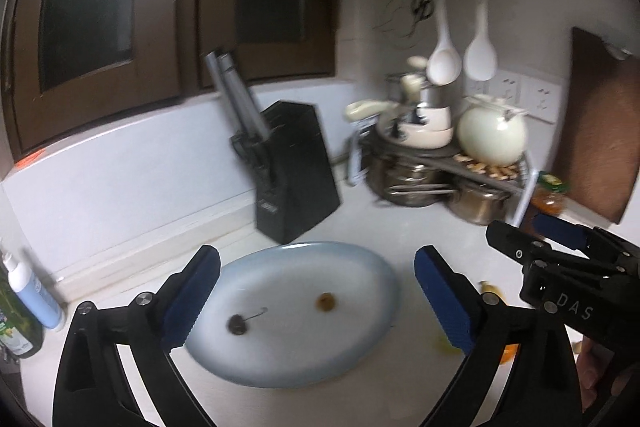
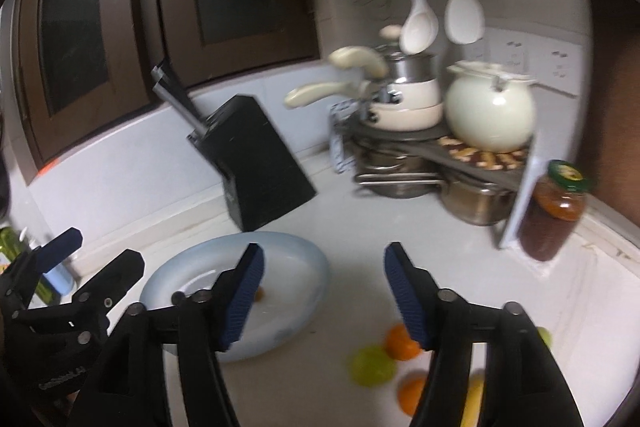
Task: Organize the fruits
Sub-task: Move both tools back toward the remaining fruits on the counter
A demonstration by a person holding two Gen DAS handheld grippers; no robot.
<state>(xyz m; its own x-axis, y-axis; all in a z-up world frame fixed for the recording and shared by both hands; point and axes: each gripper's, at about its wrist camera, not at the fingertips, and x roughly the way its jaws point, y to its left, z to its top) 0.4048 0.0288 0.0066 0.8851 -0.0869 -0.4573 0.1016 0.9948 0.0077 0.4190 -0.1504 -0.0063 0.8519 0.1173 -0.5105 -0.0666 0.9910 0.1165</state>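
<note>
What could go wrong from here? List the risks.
1. The fruits are round and loose on the counter; a nudge from the open right gripper may send them rolling.
2. The plate lies unheld on a smooth counter, so dropped fruit might shift it.
3. The two grippers are close and could collide.

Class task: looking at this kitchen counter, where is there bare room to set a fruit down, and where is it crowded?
Free: most of the blue plate, holding only two small bits, and the counter strip between plate, knife block and pot rack. Crowded: the fruit cluster by the right tongs and the rack corner beside the jar.
</note>
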